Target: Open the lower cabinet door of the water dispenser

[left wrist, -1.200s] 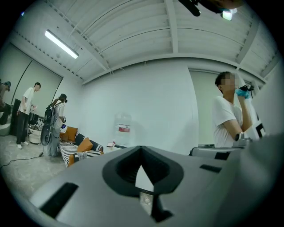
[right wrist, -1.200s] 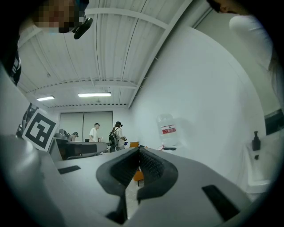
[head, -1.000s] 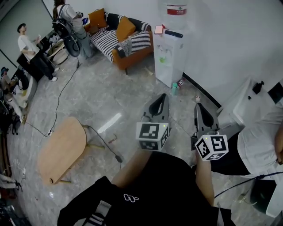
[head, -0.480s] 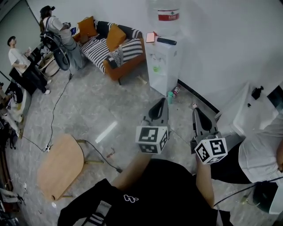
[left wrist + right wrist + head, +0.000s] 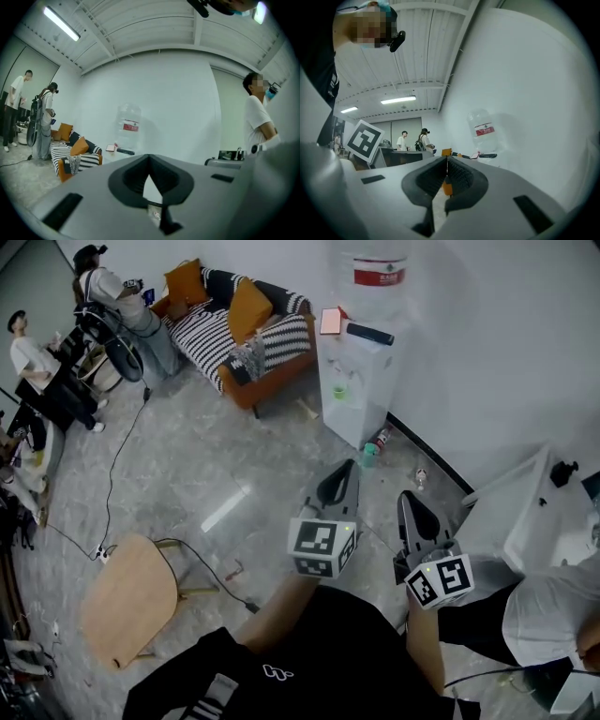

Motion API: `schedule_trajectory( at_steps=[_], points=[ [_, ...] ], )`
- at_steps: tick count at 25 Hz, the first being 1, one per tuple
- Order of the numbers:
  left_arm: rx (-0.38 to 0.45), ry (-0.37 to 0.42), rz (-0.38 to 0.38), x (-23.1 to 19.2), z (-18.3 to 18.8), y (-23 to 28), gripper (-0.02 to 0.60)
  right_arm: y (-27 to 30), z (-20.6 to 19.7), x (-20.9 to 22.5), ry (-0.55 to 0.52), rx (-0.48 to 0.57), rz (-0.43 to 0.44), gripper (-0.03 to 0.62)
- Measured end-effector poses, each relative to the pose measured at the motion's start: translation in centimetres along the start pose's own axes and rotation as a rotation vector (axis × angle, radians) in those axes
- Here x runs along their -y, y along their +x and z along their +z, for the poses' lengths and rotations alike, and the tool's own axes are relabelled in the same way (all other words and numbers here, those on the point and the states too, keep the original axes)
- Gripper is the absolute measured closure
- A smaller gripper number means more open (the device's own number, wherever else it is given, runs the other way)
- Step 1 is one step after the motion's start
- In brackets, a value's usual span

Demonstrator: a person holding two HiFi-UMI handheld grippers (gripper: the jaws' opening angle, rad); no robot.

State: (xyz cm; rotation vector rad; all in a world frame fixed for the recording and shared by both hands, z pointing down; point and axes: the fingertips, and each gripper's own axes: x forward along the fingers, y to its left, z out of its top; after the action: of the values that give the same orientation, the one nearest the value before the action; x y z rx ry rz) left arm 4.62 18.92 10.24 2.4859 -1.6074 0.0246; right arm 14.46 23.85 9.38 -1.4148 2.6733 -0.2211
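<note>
The left claw point(image 5: 346, 467) is clenched shut with nothing in it, and so is the right claw point(image 5: 405, 498). Both are well apart from the water dispenser point(image 5: 361, 371), which stands far off by the white wall. Its lower cabinet door point(image 5: 343, 423) is closed. A big water bottle point(image 5: 380, 268) sits on top. A striped sofa point(image 5: 239, 329) is to its left. A wooden chair point(image 5: 131, 592) is near, on the left.

The person wore a black shirt point(image 5: 323, 638) with a small white logo point(image 5: 272, 669) and white stripes point(image 5: 212, 694). The grey left gripper point(image 5: 343, 466) and right gripper point(image 5: 405, 496) each bore 1 white cube point(image 5: 322, 547) with black square markers.
</note>
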Motion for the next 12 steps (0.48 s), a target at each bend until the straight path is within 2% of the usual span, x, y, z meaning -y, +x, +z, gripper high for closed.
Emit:
schedule_trajectory(
  at_steps=[6, 12],
  points=[
    [-0.027, 0.009, 0.018, -4.8, 1.2, 5.5, 0.571, 7.7, 0.6, 2.2, 0.038, -0.007, 0.02, 0.583],
    [-0.071, 0.05, 0.007, -9.8, 2.6, 11.4, 0.571, 15.6, 0.2, 4.2, 0.063, -0.013, 0.031, 0.583]
  ],
)
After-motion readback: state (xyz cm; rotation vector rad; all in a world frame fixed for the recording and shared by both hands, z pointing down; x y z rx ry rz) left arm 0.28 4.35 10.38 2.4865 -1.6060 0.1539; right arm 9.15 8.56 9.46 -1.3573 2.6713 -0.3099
